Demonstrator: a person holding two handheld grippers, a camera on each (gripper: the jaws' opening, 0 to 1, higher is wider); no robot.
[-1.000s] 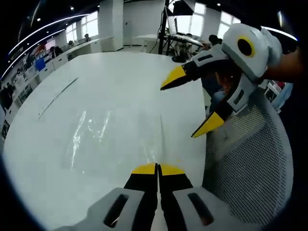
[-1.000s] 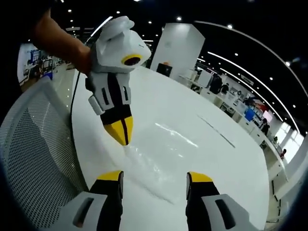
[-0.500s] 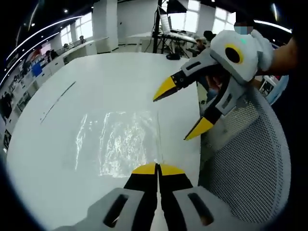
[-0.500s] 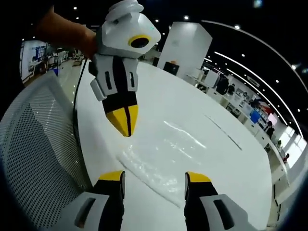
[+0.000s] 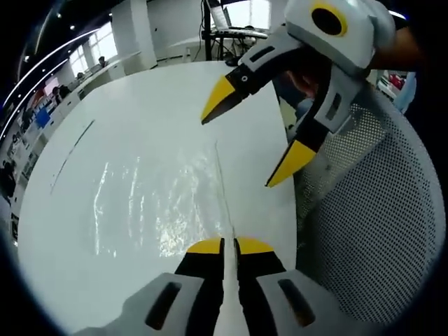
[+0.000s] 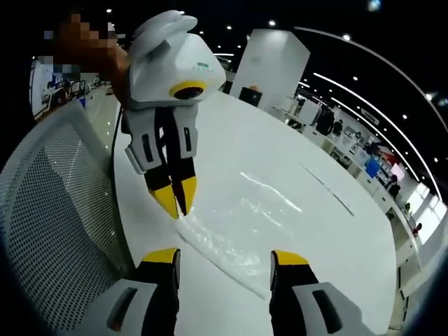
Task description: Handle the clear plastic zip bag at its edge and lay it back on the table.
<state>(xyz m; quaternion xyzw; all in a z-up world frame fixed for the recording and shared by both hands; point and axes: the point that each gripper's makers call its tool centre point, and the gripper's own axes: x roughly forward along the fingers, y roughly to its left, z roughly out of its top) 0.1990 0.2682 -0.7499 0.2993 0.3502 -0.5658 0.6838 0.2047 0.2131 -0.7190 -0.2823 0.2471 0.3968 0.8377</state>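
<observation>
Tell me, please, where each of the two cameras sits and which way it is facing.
Left gripper view: rides on the left gripper, looking along its jaws, closed on the zip bag's edge, across the white table; the open right gripper enters from the right, beside a mesh chair.
Right gripper view: rides on the right gripper, jaws apart, looking down the table over the bag; the left gripper pinches the bag's edge.
Shared: bag, table, chair, and each other's gripper.

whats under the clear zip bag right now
Only the white table shows through the clear zip bag. The left gripper is clamped on the bag's near edge, hiding that strip between its fingers.
</observation>
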